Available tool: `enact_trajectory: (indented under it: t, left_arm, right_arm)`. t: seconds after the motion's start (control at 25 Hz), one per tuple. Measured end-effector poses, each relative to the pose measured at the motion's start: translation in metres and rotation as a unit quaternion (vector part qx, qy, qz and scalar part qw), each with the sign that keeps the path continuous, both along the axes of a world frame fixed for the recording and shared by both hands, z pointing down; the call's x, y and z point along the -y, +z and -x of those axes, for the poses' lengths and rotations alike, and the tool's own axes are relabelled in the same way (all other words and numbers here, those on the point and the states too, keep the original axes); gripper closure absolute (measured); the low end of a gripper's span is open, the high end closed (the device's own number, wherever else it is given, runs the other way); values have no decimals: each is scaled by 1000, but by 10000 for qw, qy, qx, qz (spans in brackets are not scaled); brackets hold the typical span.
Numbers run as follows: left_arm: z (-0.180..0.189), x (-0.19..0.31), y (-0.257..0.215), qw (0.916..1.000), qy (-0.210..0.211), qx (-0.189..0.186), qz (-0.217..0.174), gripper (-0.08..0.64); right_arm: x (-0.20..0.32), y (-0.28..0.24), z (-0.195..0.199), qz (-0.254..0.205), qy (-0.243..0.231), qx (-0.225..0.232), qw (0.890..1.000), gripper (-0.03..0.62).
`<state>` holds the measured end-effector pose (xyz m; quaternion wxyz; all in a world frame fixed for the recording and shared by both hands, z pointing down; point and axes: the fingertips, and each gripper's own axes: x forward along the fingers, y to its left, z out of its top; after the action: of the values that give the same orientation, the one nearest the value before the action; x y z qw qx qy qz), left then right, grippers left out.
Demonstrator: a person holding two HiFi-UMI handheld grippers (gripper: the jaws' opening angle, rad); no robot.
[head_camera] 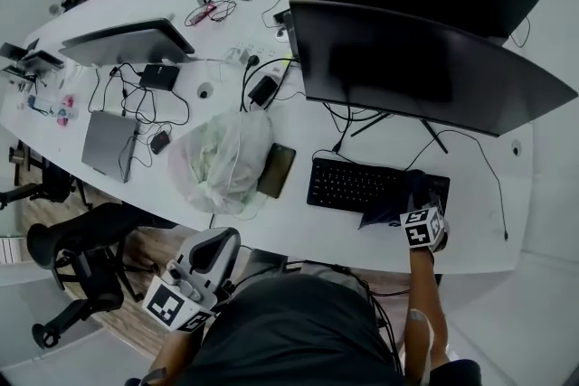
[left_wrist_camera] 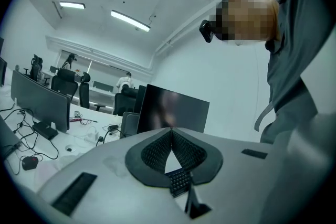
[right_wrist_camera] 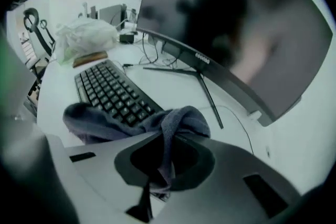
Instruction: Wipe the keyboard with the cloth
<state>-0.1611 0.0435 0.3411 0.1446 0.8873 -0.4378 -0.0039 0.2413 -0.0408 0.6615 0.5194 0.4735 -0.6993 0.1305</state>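
Nearest the lens in the right gripper view, the right gripper [right_wrist_camera: 165, 138] had its jaws clamped on a fold of the dark grey cloth [right_wrist_camera: 105, 120], which bunched up over the jaw tips and trailed away to the left of the frame. Just beyond the jaws, the cloth rested on the near end of the black keyboard [right_wrist_camera: 110, 93], whose rows of keys ran off toward the upper left. Seen from the head view, this gripper sat at the lower right of the frame, over the right end of the keyboard [head_camera: 357, 185], with the cloth [head_camera: 384, 212] spilling past the keyboard's front edge onto the white table [head_camera: 488, 185]. Behind the keyboard stood a wide curved monitor [head_camera: 425, 68]. Left of the keyboard lay a dark flat slab [head_camera: 276, 170], touching a crumpled plastic bag [head_camera: 222, 160]. At the lower left of the head view, the left gripper [head_camera: 213, 253] was held off the table's near edge; its own view showed its jaws [left_wrist_camera: 170, 131] closed tip to tip with nothing between them, pointing up across the room.
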Motion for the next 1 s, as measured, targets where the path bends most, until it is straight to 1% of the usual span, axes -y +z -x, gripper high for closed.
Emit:
enact_trajectory:
  t: [0.04,0.08,0.16,0.2,0.24,0.32,0.36,0.4,0.44,0.48,0.52,0.6,0.68,0.72,0.76,0.8,0.84,0.88,0.92,0.96,1.0]
  left_arm:
    - [-3,1,0,10000,38,-11,-5,552]
    - [-7,3,0,10000,81,-19,-10,552]
    - [-15,4,-1,9998,185,-8,-32,552]
    - [-19,4,-2,9997,232,15,-35,552]
    - [-23,4,-3,9996,266,41,-25,552]
    - [-28,4,-6,9995,305,87,-8,552]
    - [-29,4,-8,9994,315,108,-15,552]
    - [-30,4,-9,9994,316,128,-30,552]
    - [-30,3,-11,9994,308,150,-44,552]
    - [-30,1,-11,9994,290,169,-55,552]
    - [-28,0,-11,9995,266,181,-57,552]
    - [-24,0,-8,9997,209,155,-25,552]
    - [-20,1,-5,9998,155,81,4,552]
    - [-19,2,-4,9999,138,47,2,552]
    - [-18,2,-4,9999,132,24,-7,552]
    - [-19,3,-3,9999,136,7,-17,552]
    - [-19,3,-2,9999,151,-7,-26,552]
    - [-20,4,-2,9998,175,-17,-33,552]
    - [-22,5,-1,9998,202,-24,-40,552]
    - [-23,7,0,9997,225,-30,-41,552]
    - [-25,8,1,9997,247,-37,-29,552]
  right_arm:
    - [8,-5,15,-129,-133,73,9998,566]
    - [15,-4,40,-190,-379,168,9990,566]
    - [22,21,110,-77,-1046,376,9938,566]
    - [21,34,153,34,-1404,539,9886,566]
    - [18,41,200,148,-1786,740,9810,566]
    - [6,34,285,334,-2546,1133,9598,566]
    - [2,29,312,397,-2809,1229,9510,566]
    - [1,27,323,426,-2941,1231,9469,566]
    - [4,28,319,417,-2937,1182,9477,566]
    - [9,30,302,378,-2816,1137,9520,566]
    - [14,33,277,319,-2629,1107,9579,566]
    - [22,42,207,116,-2178,1015,9706,566]
    - [28,34,126,-103,-1554,868,9840,566]
    - [29,24,87,-132,-1174,707,9905,566]
    - [27,17,49,-79,-777,451,9959,566]
    - [23,13,15,10,-384,188,9991,566]
    - [20,10,-11,55,-21,42,10000,566]
    - [18,5,-23,6,240,37,9997,566]
    - [20,-1,-19,-118,306,103,9994,566]
    - [23,-7,-2,-254,155,181,9994,566]
    - [26,-7,27,-333,-157,265,9990,566]
